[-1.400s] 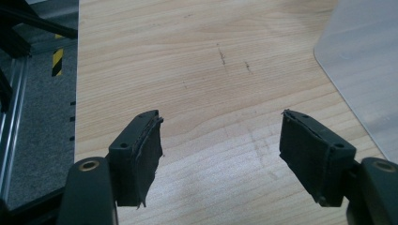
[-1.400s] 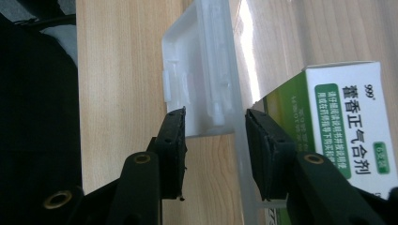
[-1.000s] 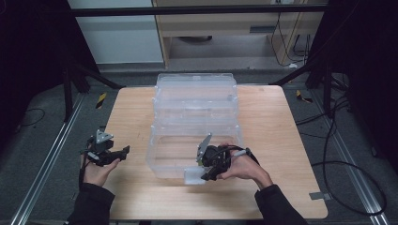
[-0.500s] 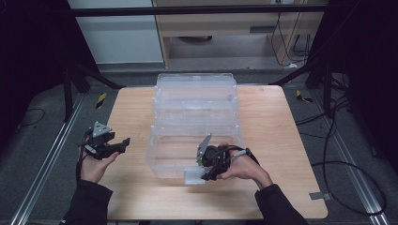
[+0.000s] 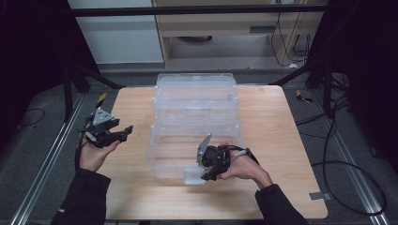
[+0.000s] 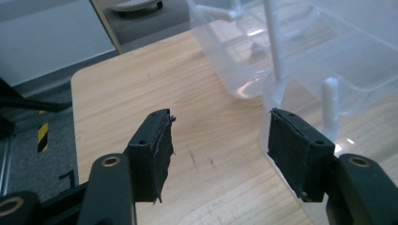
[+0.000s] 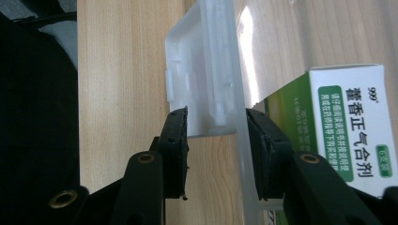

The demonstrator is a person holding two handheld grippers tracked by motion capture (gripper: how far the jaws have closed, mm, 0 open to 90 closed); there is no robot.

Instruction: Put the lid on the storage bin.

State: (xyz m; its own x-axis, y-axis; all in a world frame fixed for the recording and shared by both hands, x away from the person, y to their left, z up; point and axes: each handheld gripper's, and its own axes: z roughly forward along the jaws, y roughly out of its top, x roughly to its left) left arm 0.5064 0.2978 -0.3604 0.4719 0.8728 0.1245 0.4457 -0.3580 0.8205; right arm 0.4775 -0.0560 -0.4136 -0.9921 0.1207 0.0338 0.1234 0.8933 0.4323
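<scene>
High view, left gripper (image 5: 126,132): held off the left edge of the wooden table (image 5: 291,140), well apart from the clear plastic box (image 5: 195,101); it sits higher and farther from the box than a second ago.
High view, right gripper (image 5: 202,175): at the box's near front wall, on the white latch (image 5: 193,176); hand unmoved since the earlier frames.
Left gripper view, jaws: standing apart with bare tabletop between them, gripping nothing; they have just been closing a little.
Left gripper view, box: its clear corner lies just past the right-hand jaw, not touched.
Right gripper view, jaws: clamped around the latch and the box's clear front wall.
Right gripper view, contents: a green and white carton (image 7: 349,136) with printed characters lies inside the box, just behind the wall.
</scene>
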